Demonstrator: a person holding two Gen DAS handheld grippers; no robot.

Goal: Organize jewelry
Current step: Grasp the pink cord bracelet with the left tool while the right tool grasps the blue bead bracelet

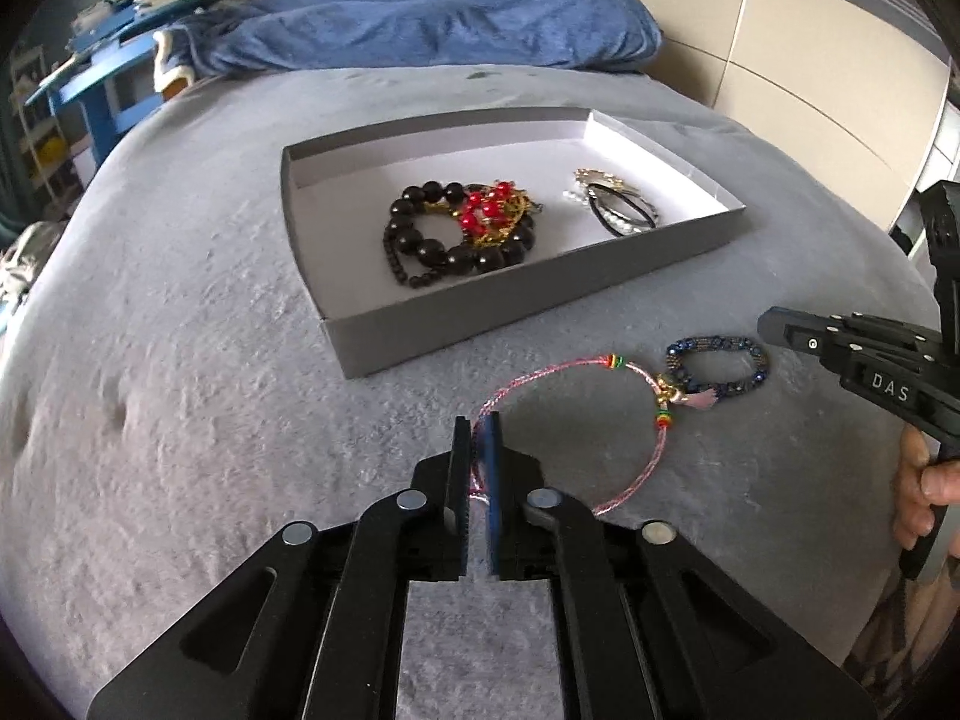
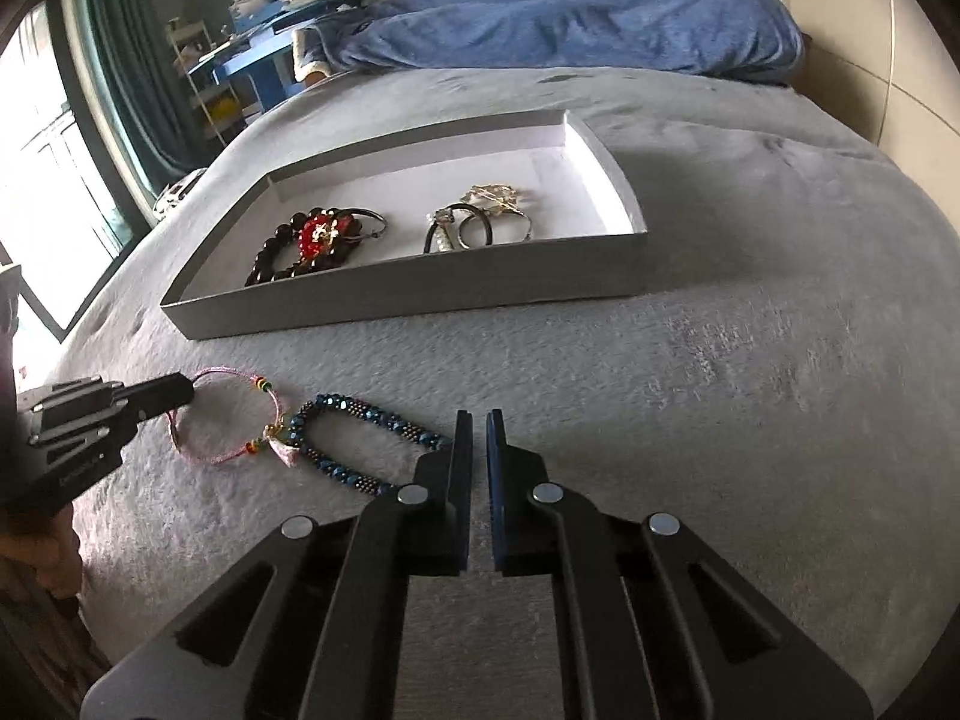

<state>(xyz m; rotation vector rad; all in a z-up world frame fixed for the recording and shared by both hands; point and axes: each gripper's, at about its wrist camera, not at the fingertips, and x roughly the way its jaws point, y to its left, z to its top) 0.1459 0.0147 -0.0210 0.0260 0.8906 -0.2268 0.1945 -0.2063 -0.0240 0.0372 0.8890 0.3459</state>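
A pink cord bracelet [image 1: 558,367] with coloured beads lies on the grey blanket. My left gripper [image 1: 477,429] is shut on its near-left part, and the cord runs between the pads. A dark blue beaded bracelet [image 1: 711,341] lies just right of it, touching its tassel. My right gripper [image 2: 478,420] is shut with nothing between its fingers, right beside the end of the blue bracelet [image 2: 360,408]. The left gripper [image 2: 183,391] shows at the pink loop [image 2: 225,371]. A grey tray [image 1: 510,312] beyond holds black beads [image 1: 432,249], red beads [image 1: 486,213] and rings.
The grey blanket covers a bed, with a blue pillow and throw [image 1: 456,18] at its head. A blue desk with books [image 1: 120,18] stands at the far left, and a panelled wall [image 1: 810,60] at the right. A hand [image 1: 924,492] holds the right gripper's handle.
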